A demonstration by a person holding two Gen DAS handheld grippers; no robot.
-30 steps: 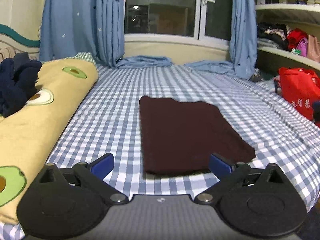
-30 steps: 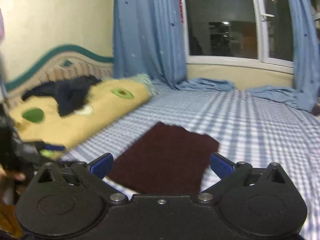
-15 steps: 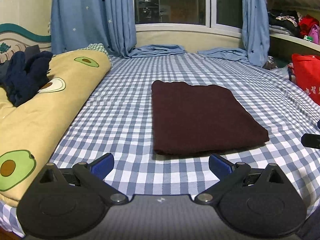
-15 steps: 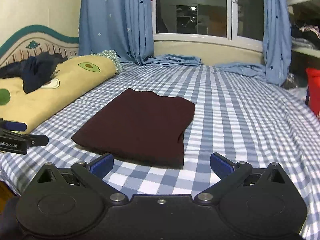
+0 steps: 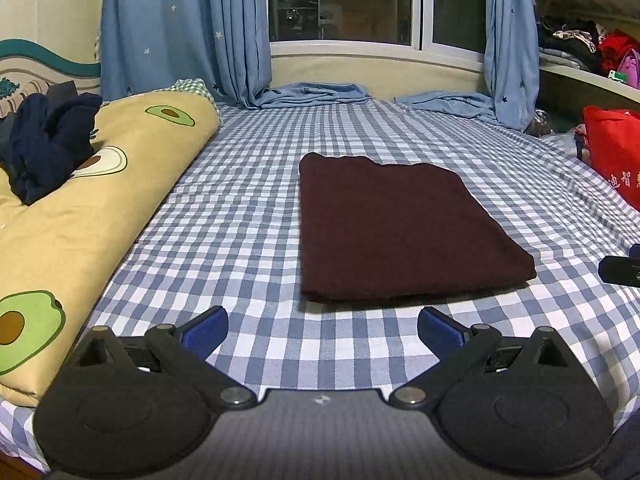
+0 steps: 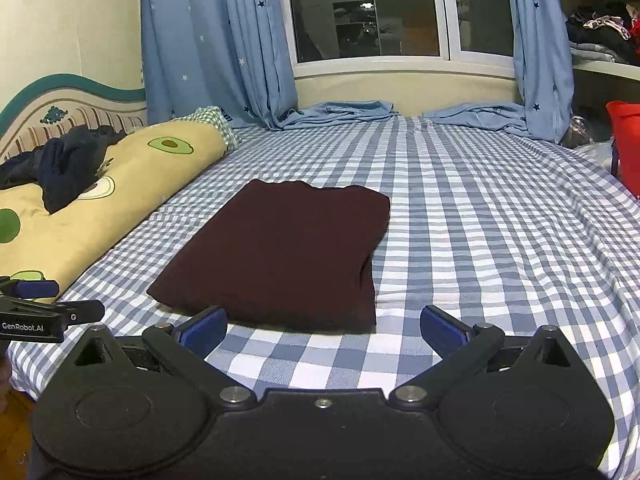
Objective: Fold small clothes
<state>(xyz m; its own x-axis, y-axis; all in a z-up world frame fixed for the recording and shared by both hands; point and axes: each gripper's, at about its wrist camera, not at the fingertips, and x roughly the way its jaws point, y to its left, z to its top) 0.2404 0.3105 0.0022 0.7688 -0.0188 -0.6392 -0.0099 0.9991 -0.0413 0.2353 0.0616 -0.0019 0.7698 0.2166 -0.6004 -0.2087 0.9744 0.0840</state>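
the garment [image 5: 404, 232] lies folded into a flat dark maroon rectangle on the checked bed [image 5: 248, 216], just ahead of both grippers and touching neither. its near edge is thick and layered, its far edge slightly wavy. a second ago the views were swinging and blurred, with the garment close under the jaws; half a second ago they had pulled back and steadied, and now they are almost the same as then. that reads as both grippers having backed off and settled, so by my judgement the fold on this piece is finished and the hands are resting or waiting for the next item.

the left gripper [image 5: 322, 330] has its jaws spread wide and empty, blue pads well apart over the sheet. the right gripper [image 6: 324, 330] is the same: jaws wide, holding nothing, the garment's near edge just beyond the pads. each gripper shows at the edge of the other's view.

to the left a yellow avocado-print quilt [image 5: 80, 216] lies rolled along the bed, with a heap of dark navy clothes [image 5: 44, 148] on top, possibly the next work. blue curtains [image 5: 184, 28] frame a dark window, and a shelf holds more clothes.

writing: the left gripper's side, seen from the right wrist, reads "genrobot.ai". a red bag [image 5: 614, 152] at the right carries white chinese characters, cut off by the frame.
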